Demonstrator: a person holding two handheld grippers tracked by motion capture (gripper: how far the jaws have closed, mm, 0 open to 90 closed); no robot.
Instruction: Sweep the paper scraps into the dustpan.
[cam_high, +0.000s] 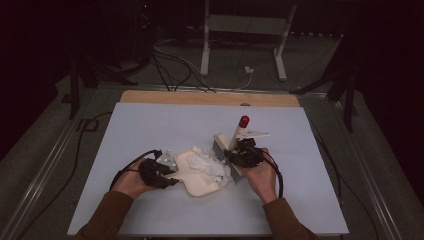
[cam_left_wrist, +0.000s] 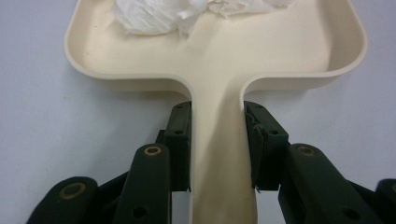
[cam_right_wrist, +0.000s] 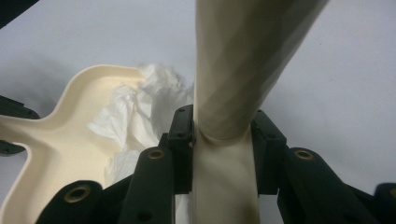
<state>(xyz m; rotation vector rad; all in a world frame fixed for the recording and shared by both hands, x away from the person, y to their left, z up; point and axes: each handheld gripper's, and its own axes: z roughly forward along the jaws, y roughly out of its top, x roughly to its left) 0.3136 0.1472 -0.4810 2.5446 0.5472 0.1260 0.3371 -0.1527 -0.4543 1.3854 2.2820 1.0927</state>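
I've got the left hand-held gripper (cam_left_wrist: 217, 149) pinching the dustpan (cam_left_wrist: 219, 70) handle, the right hand-held gripper (cam_right_wrist: 219, 154) pinching the brush (cam_right_wrist: 233, 65); tissue (cam_high: 210, 165) mostly swept in, some at pan's 3 o'clock left.

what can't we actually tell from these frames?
- Brush bristles' contact with the crumpled paper: high view, too small, and the right tongs cover it.
- Brush head: right gripper view, its own handle blocks it.
- Far edge of the dustpan: left gripper view, cut off by the top edge.
- Left tongs grip on the dustpan handle: high view, dark and small.
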